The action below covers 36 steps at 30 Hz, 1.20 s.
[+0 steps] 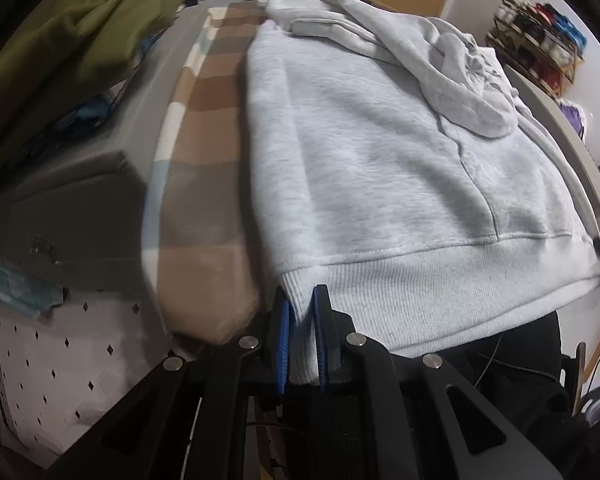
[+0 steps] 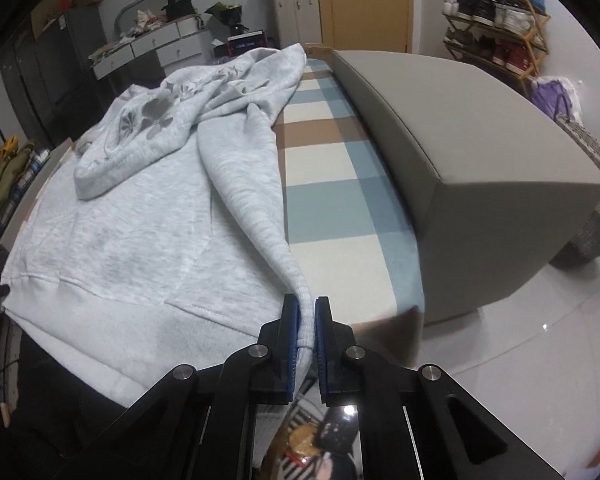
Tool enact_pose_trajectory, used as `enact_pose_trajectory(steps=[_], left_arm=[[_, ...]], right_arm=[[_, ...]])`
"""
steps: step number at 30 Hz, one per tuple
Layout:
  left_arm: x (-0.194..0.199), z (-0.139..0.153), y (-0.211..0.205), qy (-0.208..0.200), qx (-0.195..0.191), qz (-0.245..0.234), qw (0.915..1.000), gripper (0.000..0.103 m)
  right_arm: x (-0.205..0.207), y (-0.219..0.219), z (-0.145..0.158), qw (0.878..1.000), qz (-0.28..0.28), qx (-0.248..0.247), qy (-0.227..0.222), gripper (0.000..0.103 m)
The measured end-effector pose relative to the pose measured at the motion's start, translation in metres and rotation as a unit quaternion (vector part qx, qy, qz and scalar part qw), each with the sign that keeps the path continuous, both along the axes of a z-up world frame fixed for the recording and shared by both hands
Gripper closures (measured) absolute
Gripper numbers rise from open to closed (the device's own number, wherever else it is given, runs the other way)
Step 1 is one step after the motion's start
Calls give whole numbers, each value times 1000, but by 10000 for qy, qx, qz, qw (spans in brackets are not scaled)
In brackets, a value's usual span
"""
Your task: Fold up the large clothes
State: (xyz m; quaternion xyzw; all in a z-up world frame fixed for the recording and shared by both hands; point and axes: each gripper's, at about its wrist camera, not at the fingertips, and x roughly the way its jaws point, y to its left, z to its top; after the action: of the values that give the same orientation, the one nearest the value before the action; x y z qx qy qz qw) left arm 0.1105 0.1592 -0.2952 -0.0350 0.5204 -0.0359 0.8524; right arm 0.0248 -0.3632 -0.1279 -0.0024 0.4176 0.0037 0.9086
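Note:
A light grey hoodie lies spread on a checked blanket, hood and sleeves bunched at the far end. My left gripper is shut on the hoodie's ribbed hem at its left corner. In the right wrist view the hoodie lies to the left, and my right gripper is shut on a stretched fold at the hoodie's right hem corner. The blanket runs along its right side.
A grey padded block stands right of the blanket, and another one on its left. Olive clothing is heaped at far left. A shoe rack and a door stand behind. The tiled floor lies below.

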Motion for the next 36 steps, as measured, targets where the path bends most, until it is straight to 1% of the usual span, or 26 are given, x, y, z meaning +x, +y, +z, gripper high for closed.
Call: enact_pose_trajectory(steps=[1,3,4,6,7,9,10,11,12,13,15,16,18,20,21,23,24,25,26,28,29,30,31,33,34,36], left_arm=[[-2,0,0,-13,52,27,10000,95],[-4,0,-5,-49,333,15,9994,95],[-4,2,-9,-76,539,29,9985,92],[-6,9,-20,-286,1218,57,9921,92],[-7,14,-22,-377,1343,116,9902,92],[-10,25,-19,-629,1559,370,9851,92],[-13,34,-15,-853,1535,508,9832,92],[-14,41,-13,-1006,1389,539,9837,92],[-15,47,-10,-1150,1127,539,9855,91],[-15,51,-8,-1220,844,459,9879,90],[-10,51,-8,-1185,419,188,9919,86],[-6,47,-9,-1116,336,110,9931,81],[3,37,-16,-974,473,114,9941,79],[11,27,-22,-842,646,109,9943,79],[15,21,-24,-749,647,105,9950,79],[22,14,-23,-592,489,131,9970,79],[21,10,-22,-524,397,157,9977,79],[22,9,-22,-489,322,165,9981,79],[21,9,-21,-489,287,150,9983,79],[24,11,-22,-503,282,145,9982,79],[28,13,-23,-524,250,116,9982,79],[29,15,-22,-538,207,97,9983,79],[33,15,-22,-531,160,75,9984,79],[40,13,-25,-482,147,-21,9987,78],[41,11,-27,-473,204,-50,9987,78],[44,7,-30,-424,333,-83,9985,78]], right_arm=[[-2,5,-1,9998,38,-204,9,96],[1,9,-2,9995,125,-201,197,95],[1,9,3,9996,183,-107,187,94],[-2,10,26,9993,367,84,-22,91],[-4,10,39,9989,408,119,-186,90],[-9,13,74,9954,479,283,-777,73],[-9,18,97,9895,585,522,-1214,48],[-2,27,110,9848,791,711,-1370,25],[7,36,118,9817,968,810,-1426,24],[28,60,129,9766,1298,905,-1459,24],[70,108,139,9729,1647,862,-1373,24],[94,135,140,9715,1819,832,-1273,24],[150,188,136,9710,2011,795,-1025,27],[193,229,130,9730,2027,749,-816,36],[231,260,122,9734,2138,610,-559,37],[282,298,103,9787,2027,295,-100,54],[303,313,88,9786,2041,129,220,59],[320,326,72,9771,2055,11,542,73],[331,337,55,9734,2099,-124,910,79],[329,345,54,9734,2141,-363,733,78],[330,351,54,9694,2221,-492,917,81],[331,353,60,9671,2314,-428,963,83],[333,356,73,9629,2543,-173,887,85],[337,364,95,9607,2734,-113,463,85],[346,372,109,9612,2746,-220,115,81],[373,381,121,9644,2639,-105,-141,77]])
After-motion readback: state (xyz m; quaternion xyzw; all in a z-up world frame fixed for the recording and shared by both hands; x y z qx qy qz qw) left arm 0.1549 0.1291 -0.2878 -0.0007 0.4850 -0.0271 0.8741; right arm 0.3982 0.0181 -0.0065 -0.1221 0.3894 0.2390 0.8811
